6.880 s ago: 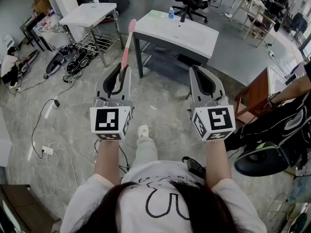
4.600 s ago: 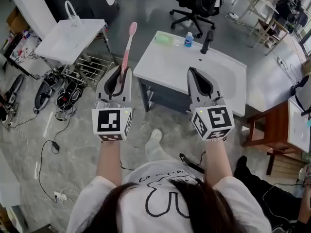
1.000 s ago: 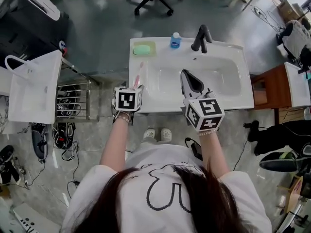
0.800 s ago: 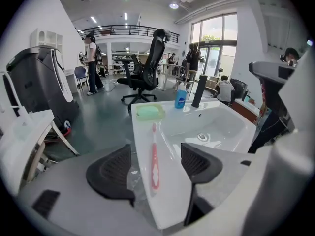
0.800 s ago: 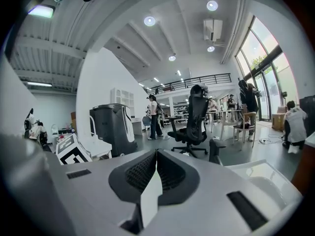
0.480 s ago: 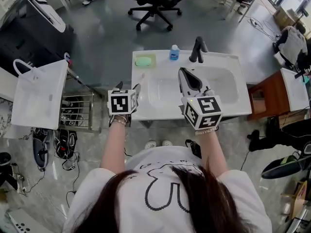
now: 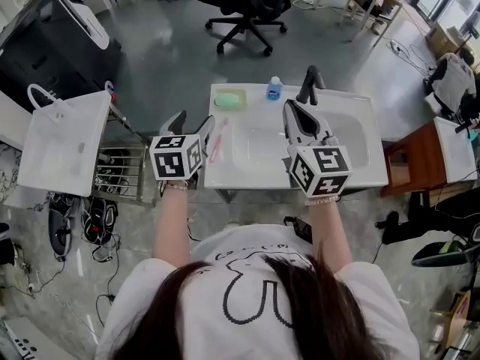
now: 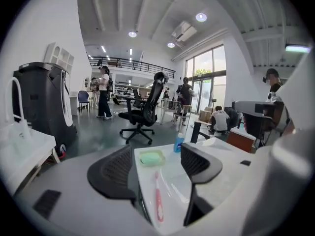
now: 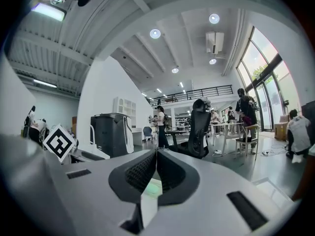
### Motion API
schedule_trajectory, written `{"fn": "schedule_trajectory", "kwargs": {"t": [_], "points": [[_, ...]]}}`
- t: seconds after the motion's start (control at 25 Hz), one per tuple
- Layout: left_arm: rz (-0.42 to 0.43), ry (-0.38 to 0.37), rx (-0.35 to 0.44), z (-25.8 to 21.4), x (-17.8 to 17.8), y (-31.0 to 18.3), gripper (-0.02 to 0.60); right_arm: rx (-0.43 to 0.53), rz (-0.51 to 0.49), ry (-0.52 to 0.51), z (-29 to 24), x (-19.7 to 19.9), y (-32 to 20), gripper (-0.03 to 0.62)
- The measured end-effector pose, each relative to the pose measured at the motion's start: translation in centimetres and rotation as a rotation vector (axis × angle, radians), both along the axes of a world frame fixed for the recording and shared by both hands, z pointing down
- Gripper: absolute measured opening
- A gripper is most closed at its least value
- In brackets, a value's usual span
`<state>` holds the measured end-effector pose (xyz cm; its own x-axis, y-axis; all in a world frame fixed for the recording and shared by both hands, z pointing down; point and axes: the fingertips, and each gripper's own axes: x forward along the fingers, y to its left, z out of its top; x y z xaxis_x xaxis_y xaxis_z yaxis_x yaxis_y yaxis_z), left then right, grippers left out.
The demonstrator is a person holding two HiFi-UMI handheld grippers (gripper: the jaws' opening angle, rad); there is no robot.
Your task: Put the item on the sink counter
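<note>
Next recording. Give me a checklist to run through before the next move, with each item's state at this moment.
1. Toothbrush lies flat on the sink counter, left of the basin: ok.
2. Left gripper open, with neither jaw on the toothbrush: ok.
3. Right gripper shut with nothing between its jaws: ok.
4. Soap dish and blue bottle stand apart from the toothbrush at the back of the counter: ok.
5. The toothbrush's near end sits well inside the counter's front edge: cannot tell, as the left gripper's body hides it.
</note>
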<state>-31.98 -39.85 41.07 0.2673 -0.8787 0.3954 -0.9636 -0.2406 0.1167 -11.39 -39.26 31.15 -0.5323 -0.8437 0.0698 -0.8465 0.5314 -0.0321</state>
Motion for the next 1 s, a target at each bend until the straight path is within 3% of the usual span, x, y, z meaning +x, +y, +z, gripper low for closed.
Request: {"fn": "schedule_trajectory", "kwargs": {"t": [0.08,0.2,0.28,0.36,0.4,0.76,1.0], "points": [[0.001,0.014,0.048,-1.5,-0.3,0.1,0.31,0.01,0.001,-0.005,-0.5,0.2,0.0,0.029],[-0.026,0.021,0.127,-3.9,-1.2,0.3,0.246,0.024,-0.005,-0.006,-1.2,0.4,0.0,0.029],[-0.059,0.004,0.191,-5.7,-2.0,0.5,0.174,0.038,-0.002,-0.008,-1.9,0.5,-0.1,0.029],[-0.095,-0.032,0.266,-7.4,-2.9,0.7,0.04,0.053,-0.001,-0.008,-2.6,0.6,-0.1,0.029],[-0.103,-0.047,0.301,-8.2,-3.1,0.9,0.012,0.059,-0.002,-0.007,-2.9,0.6,-0.1,0.029],[-0.039,-0.088,0.525,-14.4,-3.1,2.5,0.009,0.106,-0.021,-0.039,-5.3,0.1,0.3,0.029],[-0.031,-0.112,0.603,-16.6,-2.9,3.5,0.009,0.168,-0.023,-0.016,-6.9,0.0,1.0,0.029]]}}
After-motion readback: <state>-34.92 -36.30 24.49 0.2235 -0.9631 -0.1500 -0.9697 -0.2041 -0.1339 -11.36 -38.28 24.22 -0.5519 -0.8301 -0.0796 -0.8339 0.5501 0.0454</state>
